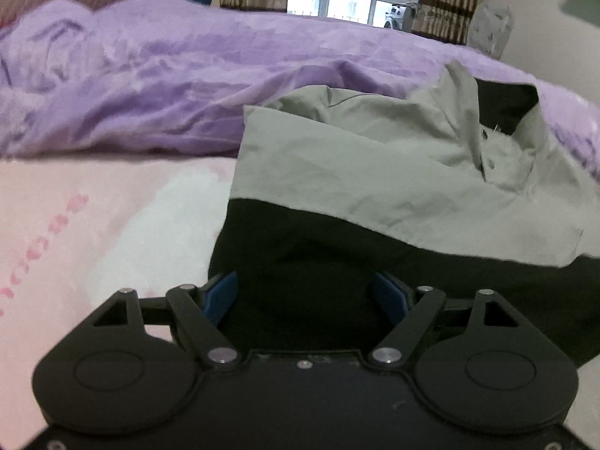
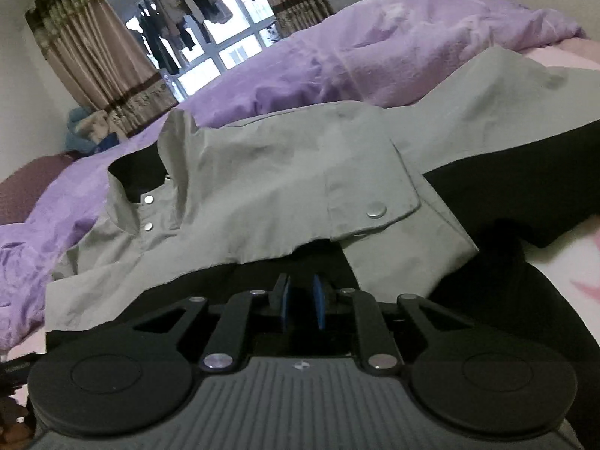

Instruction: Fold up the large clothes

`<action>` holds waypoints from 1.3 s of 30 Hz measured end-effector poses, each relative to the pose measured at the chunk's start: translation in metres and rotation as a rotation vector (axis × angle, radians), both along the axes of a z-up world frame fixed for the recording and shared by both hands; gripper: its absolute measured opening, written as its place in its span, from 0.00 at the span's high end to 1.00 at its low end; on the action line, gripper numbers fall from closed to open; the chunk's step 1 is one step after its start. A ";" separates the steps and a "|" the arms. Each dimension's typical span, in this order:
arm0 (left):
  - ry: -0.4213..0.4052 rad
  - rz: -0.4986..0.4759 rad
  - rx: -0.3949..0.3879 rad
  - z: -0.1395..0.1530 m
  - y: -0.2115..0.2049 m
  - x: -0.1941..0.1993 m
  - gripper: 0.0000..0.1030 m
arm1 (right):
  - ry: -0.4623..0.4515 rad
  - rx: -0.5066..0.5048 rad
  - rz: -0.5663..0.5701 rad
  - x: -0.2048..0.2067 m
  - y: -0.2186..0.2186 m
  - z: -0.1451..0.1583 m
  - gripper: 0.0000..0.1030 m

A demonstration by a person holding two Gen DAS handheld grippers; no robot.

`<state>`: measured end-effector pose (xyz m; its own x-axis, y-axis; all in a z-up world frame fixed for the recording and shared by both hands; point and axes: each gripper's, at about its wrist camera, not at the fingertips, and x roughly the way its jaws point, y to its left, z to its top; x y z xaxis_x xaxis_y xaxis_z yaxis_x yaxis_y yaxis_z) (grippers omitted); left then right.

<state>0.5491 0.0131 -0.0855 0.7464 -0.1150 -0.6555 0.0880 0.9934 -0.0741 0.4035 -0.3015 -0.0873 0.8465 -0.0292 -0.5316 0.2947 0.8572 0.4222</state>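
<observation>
A bed with a pink printed sheet point(image 1: 93, 232) fills the scene, and a rumpled purple duvet point(image 1: 168, 86) is heaped across its far side, below a curtained window point(image 1: 352, 3). On the near part of the sheet lies the jacket point(image 1: 356, 157), grey across the collar and shoulders and black below, its front up, with silver snaps point(image 2: 376, 211) on the grey flap. The left gripper point(image 1: 307, 296) sits over the black fabric at the jacket's near left edge, its jaws wide apart and gripping nothing. The right gripper point(image 2: 302, 305) hangs low over the black part, its blue pads point(image 2: 319, 307) a narrow gap apart with nothing clamped between them.
</observation>
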 end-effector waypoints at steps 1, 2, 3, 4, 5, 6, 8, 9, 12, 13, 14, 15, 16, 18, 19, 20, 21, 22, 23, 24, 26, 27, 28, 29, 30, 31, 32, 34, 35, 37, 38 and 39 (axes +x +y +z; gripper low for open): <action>0.007 0.006 -0.004 0.002 0.000 0.001 0.22 | 0.004 -0.002 0.006 -0.005 0.001 0.000 0.81; 0.014 0.015 -0.021 0.007 0.001 0.000 0.22 | 0.009 -0.002 0.010 -0.007 0.000 0.002 0.80; 0.013 0.013 -0.048 0.011 0.002 -0.003 0.22 | 0.007 -0.001 0.007 -0.012 -0.001 0.006 0.78; 0.001 0.003 -0.084 0.017 0.002 -0.009 0.22 | -0.006 -0.001 0.004 -0.018 -0.004 0.009 0.73; -0.016 -0.012 -0.112 0.022 0.001 -0.016 0.22 | -0.025 0.000 -0.003 -0.023 -0.006 0.011 0.68; -0.028 -0.027 -0.124 0.026 -0.001 -0.023 0.22 | -0.042 0.000 -0.011 -0.028 -0.008 0.014 0.66; -0.038 -0.060 -0.129 0.032 -0.009 -0.036 0.22 | -0.046 -0.007 -0.008 -0.032 -0.011 0.015 0.64; -0.032 -0.082 -0.124 0.032 -0.014 -0.040 0.22 | -0.036 -0.011 -0.001 -0.032 -0.012 0.013 0.64; 0.011 -0.097 -0.059 0.018 -0.026 -0.040 0.22 | 0.004 0.028 0.031 -0.032 -0.022 0.003 0.65; 0.041 -0.091 -0.043 0.011 -0.028 -0.036 0.22 | -0.002 0.054 0.041 -0.035 -0.028 0.003 0.65; 0.053 -0.087 -0.036 0.006 -0.029 -0.033 0.22 | -0.011 0.081 0.042 -0.042 -0.034 0.005 0.64; 0.047 -0.085 -0.028 0.003 -0.029 -0.033 0.22 | -0.021 0.094 0.030 -0.051 -0.042 0.008 0.63; 0.038 -0.083 -0.018 0.004 -0.030 -0.034 0.22 | -0.038 0.091 0.013 -0.063 -0.052 0.013 0.61; 0.049 -0.073 -0.026 0.007 -0.029 -0.034 0.22 | -0.073 0.079 -0.040 -0.088 -0.078 0.020 0.53; 0.053 -0.071 -0.039 0.009 -0.029 -0.035 0.22 | -0.083 0.079 -0.075 -0.098 -0.092 0.023 0.50; 0.052 -0.074 -0.053 0.013 -0.028 -0.037 0.22 | -0.093 0.091 -0.126 -0.110 -0.111 0.024 0.50; 0.049 -0.076 -0.059 0.015 -0.028 -0.040 0.22 | -0.101 0.119 -0.196 -0.124 -0.134 0.024 0.50; 0.044 -0.078 -0.059 0.017 -0.028 -0.044 0.22 | -0.104 0.151 -0.264 -0.136 -0.155 0.022 0.49; 0.038 -0.079 -0.053 0.019 -0.029 -0.047 0.22 | -0.111 0.185 -0.336 -0.148 -0.176 0.020 0.48; 0.033 -0.080 -0.047 0.020 -0.030 -0.049 0.22 | -0.124 0.214 -0.406 -0.160 -0.197 0.016 0.48; 0.024 -0.078 -0.035 0.022 -0.031 -0.055 0.22 | -0.140 0.246 -0.532 -0.177 -0.233 0.008 0.48; 0.024 -0.077 -0.032 0.023 -0.031 -0.055 0.22 | -0.139 0.270 -0.575 -0.181 -0.247 0.005 0.48; 0.024 -0.075 -0.030 0.023 -0.031 -0.056 0.22 | -0.142 0.301 -0.602 -0.183 -0.260 0.000 0.48; 0.024 -0.072 -0.028 0.023 -0.031 -0.056 0.22 | -0.154 0.341 -0.624 -0.184 -0.274 -0.005 0.48; 0.025 -0.067 -0.026 0.023 -0.031 -0.056 0.22 | -0.164 0.367 -0.640 -0.184 -0.283 -0.009 0.48; 0.027 -0.060 -0.024 0.022 -0.031 -0.055 0.22 | -0.178 0.398 -0.661 -0.183 -0.292 -0.013 0.50; 0.030 -0.055 -0.022 0.021 -0.031 -0.053 0.22 | -0.209 0.419 -0.676 -0.182 -0.299 -0.017 0.50; 0.041 -0.043 -0.026 0.019 -0.031 -0.049 0.22 | -0.244 0.439 -0.701 -0.176 -0.310 -0.020 0.50; 0.046 -0.038 -0.029 0.018 -0.030 -0.048 0.22 | -0.257 0.439 -0.714 -0.173 -0.314 -0.022 0.50; 0.054 -0.034 -0.026 0.015 -0.030 -0.045 0.22 | -0.282 0.448 -0.734 -0.168 -0.324 -0.024 0.50; 0.053 -0.030 -0.019 0.014 -0.030 -0.043 0.22 | -0.288 0.446 -0.743 -0.164 -0.328 -0.025 0.50; 0.052 -0.027 -0.009 0.013 -0.031 -0.041 0.22 | -0.289 0.436 -0.748 -0.162 -0.332 -0.025 0.50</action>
